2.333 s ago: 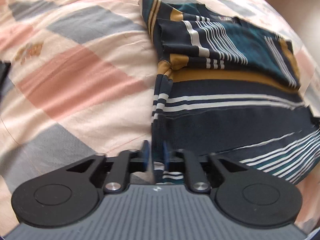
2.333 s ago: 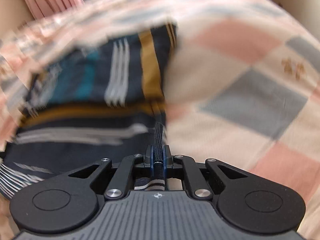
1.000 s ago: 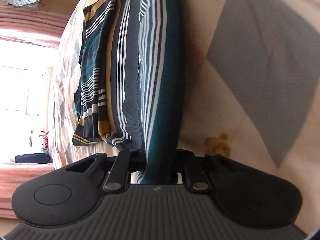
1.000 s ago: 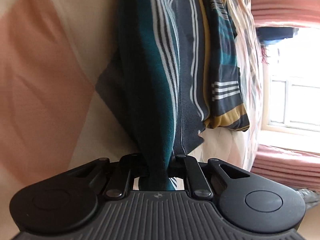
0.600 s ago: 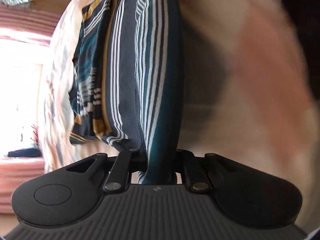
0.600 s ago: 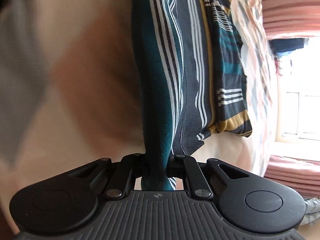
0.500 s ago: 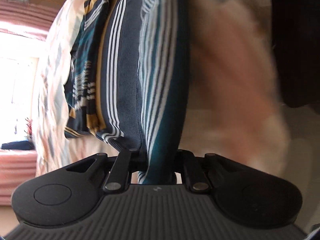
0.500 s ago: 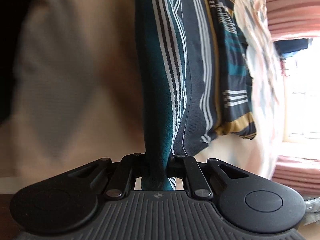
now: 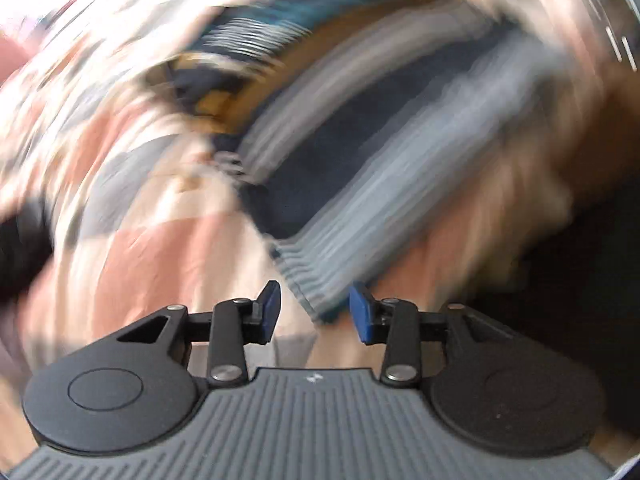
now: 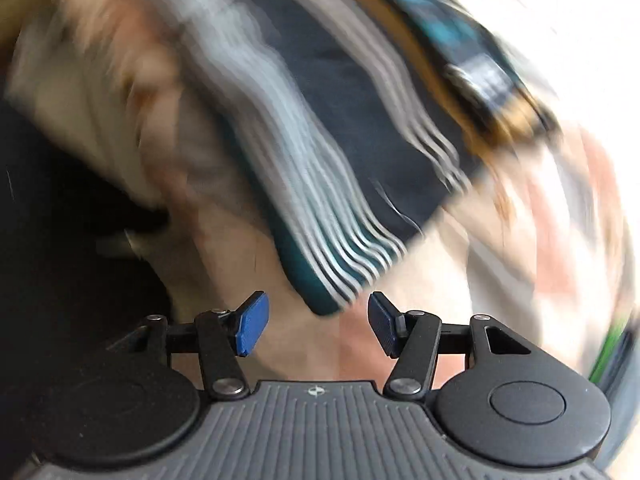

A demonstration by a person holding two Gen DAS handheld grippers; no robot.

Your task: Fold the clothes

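Left gripper is spread wide, w/ nothing between its two blue pads. It holds nothing & touches nothing. Right gripper is also wide apart, blue pads bare, not holding anything.

Both grippers are black plastic w/ round flat discs at the sides & a grey ribbed grip at the bottom. Small silver screws sit on the thin black arms. The pads look flat & smooth.

The striped shirt is soft cloth, dark navy w/ white lines, some teal & a mustard-yellow band. Both views are very blurry, so fine details can't be told. It lies on the bed cover, which is soft w/ pink, grey & cream squares.

In the left wrist view, a shirt corner w/ thin white & teal stripes sits just in front of the pads, pointing into the gap, apart from them. In the right wrist view the shirt runs up & away from the gripper, its teal striped corner just ahead of the gap, not touching. A dark shape fills the left side there; too blurry to tell.
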